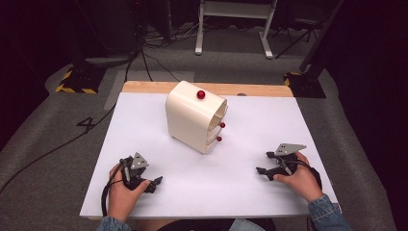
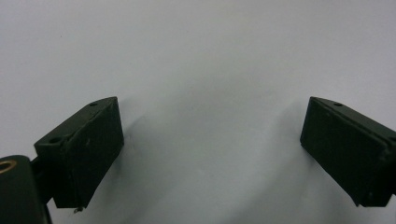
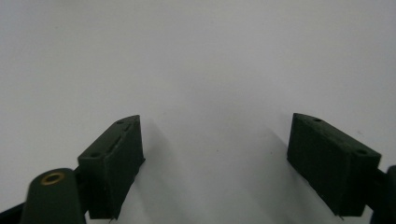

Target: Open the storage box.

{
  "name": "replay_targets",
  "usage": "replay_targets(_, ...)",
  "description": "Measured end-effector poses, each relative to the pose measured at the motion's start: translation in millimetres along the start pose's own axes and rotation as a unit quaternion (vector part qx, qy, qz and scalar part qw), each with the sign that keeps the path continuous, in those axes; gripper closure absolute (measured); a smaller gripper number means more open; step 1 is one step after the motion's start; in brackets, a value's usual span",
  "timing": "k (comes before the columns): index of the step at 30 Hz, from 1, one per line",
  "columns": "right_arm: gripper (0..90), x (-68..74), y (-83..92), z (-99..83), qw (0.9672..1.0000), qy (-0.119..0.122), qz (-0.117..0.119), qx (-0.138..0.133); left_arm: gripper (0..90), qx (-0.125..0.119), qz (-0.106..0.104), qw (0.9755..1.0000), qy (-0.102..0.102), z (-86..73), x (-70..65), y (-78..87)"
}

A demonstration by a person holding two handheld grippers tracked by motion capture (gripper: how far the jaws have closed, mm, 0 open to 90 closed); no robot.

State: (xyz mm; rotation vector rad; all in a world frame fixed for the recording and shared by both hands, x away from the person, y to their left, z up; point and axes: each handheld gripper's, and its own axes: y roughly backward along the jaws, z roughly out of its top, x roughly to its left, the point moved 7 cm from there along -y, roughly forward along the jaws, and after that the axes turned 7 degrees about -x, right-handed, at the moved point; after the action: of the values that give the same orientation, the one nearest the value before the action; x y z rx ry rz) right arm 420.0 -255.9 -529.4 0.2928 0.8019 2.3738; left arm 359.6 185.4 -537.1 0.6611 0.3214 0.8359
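A: Where is the cream drawer cabinet (image 1: 195, 116) relative to the grippers?

B: It stands toward the far middle of the white table (image 1: 269, 120), well apart from both. The left gripper (image 1: 155, 183) sits near the front left, the right gripper (image 1: 260, 171) near the front right, and the cabinet lies ahead, between them. A red ball (image 1: 200, 95) rests on its top, and two red drawer knobs (image 1: 222, 125) face the right side.

A: How are the jaws set?

B: Spread wide on both. In the left gripper view, the left gripper (image 2: 212, 154) has bare white tabletop between its black jaws; the right gripper (image 3: 215, 163) in its own view is the same, pinching nothing.

A: And the hands?

B: The left hand (image 1: 122, 190) and right hand (image 1: 300, 180) each wrap a gripper low over the table, the jaws pointing inward toward each other.

A: Anything in the way?

B: Only open table between grippers and cabinet. Beyond the far edge are a wooden strip (image 1: 144, 86), floor cables (image 1: 159, 62) and white desk legs (image 1: 265, 36)
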Motion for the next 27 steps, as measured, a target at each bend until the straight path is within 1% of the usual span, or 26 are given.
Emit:
replay_targets(1,23.2,-0.8,0.6,0.5,1.0000,-0.001,-0.002,0.001,6.2,0.000,0.000,1.0000,0.000,0.0,0.0,0.0)
replay_targets(2,27.7,-1.7,1.7,0.8,1.0000,0.000,-0.004,0.002,6.2,0.000,0.000,1.0000,0.000,-0.1,0.1,0.0)
replay_targets(3,27.7,-1.7,1.7,0.8,1.0000,0.000,-0.004,0.002,6.2,0.000,0.000,1.0000,0.000,-0.1,0.1,0.0)
replay_targets(4,39.6,-2.4,5.1,1.5,1.0000,0.008,0.003,0.005,6.2,-0.001,-0.001,1.0000,0.001,0.0,0.1,-0.1)
replay_targets(6,40.0,-2.0,6.8,1.9,0.9999,0.009,0.007,0.007,6.2,0.000,-0.002,1.0000,0.001,-0.1,0.0,-0.1)
replay_targets(7,39.7,-2.1,9.1,3.8,0.9999,0.008,0.008,-0.001,6.2,-0.001,-0.003,1.0000,0.004,0.0,-0.2,-0.3)
replay_targets(8,42.9,-1.9,14.6,9.4,0.9996,0.020,0.007,-0.021,6.2,-0.001,-0.004,1.0000,0.004,0.1,-0.2,-0.4)
replay_targets(9,42.9,-1.9,14.6,9.4,0.9996,0.020,0.007,-0.021,6.2,-0.001,-0.004,1.0000,0.004,0.1,-0.2,-0.4)
replay_targets(10,44.3,-1.0,19.1,13.1,0.9992,0.023,0.008,-0.033,6.1,-0.001,-0.003,1.0000,0.005,0.2,-0.2,-0.5)
replay_targets(11,44.3,-0.7,21.0,14.8,0.9990,0.018,0.008,-0.040,6.1,-0.001,-0.003,1.0000,0.005,0.2,0.0,-0.4)
replay_targets(13,47.2,0.9,26.2,20.5,0.9983,-0.002,0.011,-0.058,6.1,-0.001,-0.003,1.0000,0.003,0.0,-0.2,-0.3)
replay_targets(14,47.2,0.9,26.2,20.5,0.9983,-0.002,0.011,-0.058,6.1,-0.001,-0.003,1.0000,0.003,0.0,-0.2,-0.3)
replay_targets(15,48.5,3.0,29.0,27.3,0.9970,-0.006,0.017,-0.075,6.2,-0.001,-0.002,1.0000,0.002,-0.2,-0.1,-0.2)
replay_targets(16,48.5,3.9,29.9,31.2,0.9962,-0.010,0.018,-0.085,6.2,-0.001,0.001,1.0000,-0.002,-0.2,0.1,0.0)
replay_targets(17,48.5,3.9,29.9,31.2,0.9962,-0.010,0.018,-0.085,6.2,-0.001,0.001,1.0000,-0.002,-0.2,0.1,0.0)
replay_targets(18,48.5,4.7,30.4,34.2,0.9956,-0.013,0.017,-0.092,6.2,-0.002,0.004,1.0000,-0.003,-0.2,0.2,0.2)
replay_targets(19,48.4,7.5,30.5,42.5,0.9942,-0.019,0.020,-0.104,6.3,-0.002,0.004,1.0000,-0.004,-0.2,0.5,0.1)
replay_targets(20,48.7,8.7,30.4,46.8,0.9931,-0.022,0.023,-0.113,6.3,-0.003,0.003,1.0000,-0.003,-0.2,0.6,0.0)
replay_targets(21,50.1,9.5,30.2,51.3,0.9919,-0.021,0.024,-0.123,6.2,-0.003,0.004,1.0000,-0.003,-0.2,0.6,0.1)
replay_targets(22,50.1,9.5,30.2,51.3,0.9919,-0.021,0.024,-0.123,6.3,-0.003,0.004,1.0000,-0.003,-0.2,0.6,0.1)
replay_targets(23,51.3,10.7,30.1,55.3,0.9911,-0.020,0.026,-0.129,6.3,-0.003,0.003,1.0000,-0.003,-0.3,0.5,0.1)
replay_targets(24,51.7,13.0,29.4,63.0,0.9898,-0.013,0.029,-0.139,6.3,-0.003,0.003,1.0000,-0.003,-0.3,0.6,0.0)
replay_targets(25,51.7,13.0,29.4,63.0,0.9898,-0.013,0.029,-0.139,6.2,-0.003,0.003,1.0000,-0.003,-0.3,0.6,0.0)
replay_targets(26,51.8,15.7,27.9,70.0,0.9879,-0.010,0.033,-0.151,6.2,-0.003,0.003,1.0000,-0.002,-0.4,0.1,0.0)
replay_targets(27,51.8,15.7,27.9,70.0,0.9879,-0.010,0.033,-0.151,6.3,-0.003,0.003,1.0000,-0.002,-0.4,0.1,0.0)
